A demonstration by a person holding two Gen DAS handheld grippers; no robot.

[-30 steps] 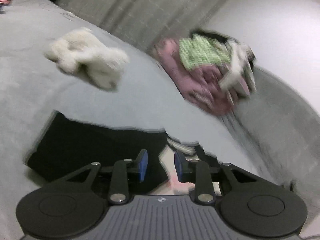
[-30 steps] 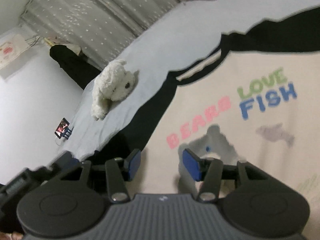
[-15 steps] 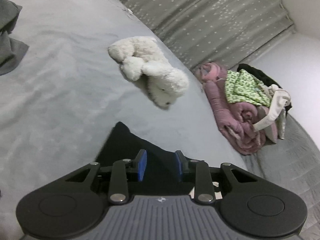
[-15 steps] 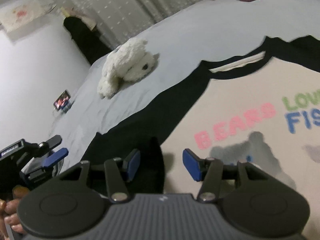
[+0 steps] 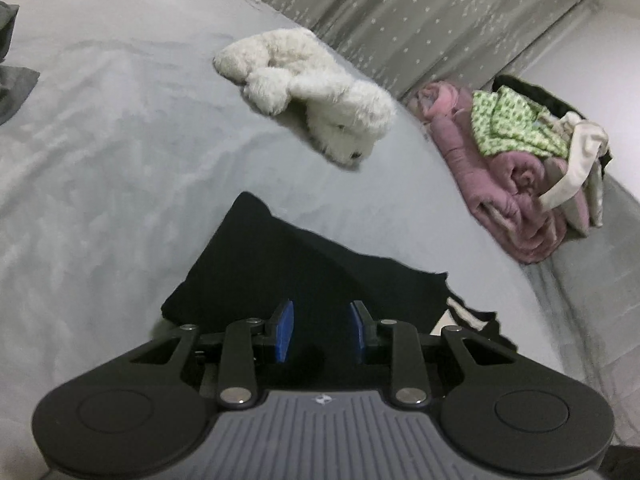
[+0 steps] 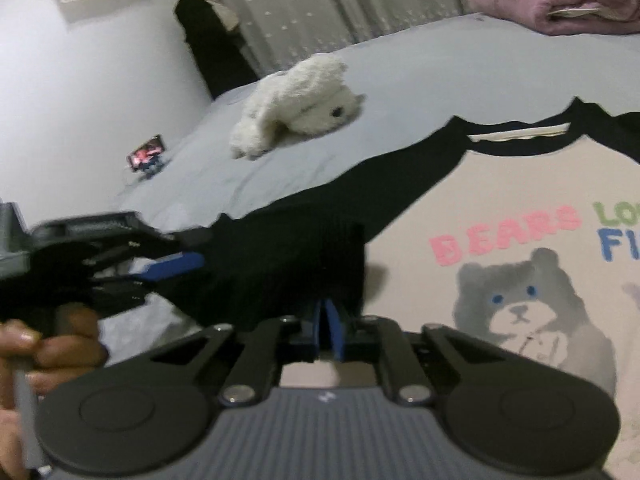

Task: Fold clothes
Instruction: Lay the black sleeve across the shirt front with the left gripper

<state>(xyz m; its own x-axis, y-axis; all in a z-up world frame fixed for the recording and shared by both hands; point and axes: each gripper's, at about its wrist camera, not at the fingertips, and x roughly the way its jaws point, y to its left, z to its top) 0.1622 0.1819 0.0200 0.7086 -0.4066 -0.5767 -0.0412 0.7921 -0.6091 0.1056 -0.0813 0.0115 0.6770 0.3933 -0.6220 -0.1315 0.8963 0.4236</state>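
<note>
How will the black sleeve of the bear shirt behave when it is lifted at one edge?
The black sleeve lies flat and thin on the bed sheet, so it will probably droop limply. It looks light, and may drag the shirt body along.

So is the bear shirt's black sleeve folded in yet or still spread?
Partly folded: the black sleeve doubles over itself, its end reaching the shirt front's edge.

Dim, even indoor light; soft shadows; fisheye bending at edges; slight motion blur.
</note>
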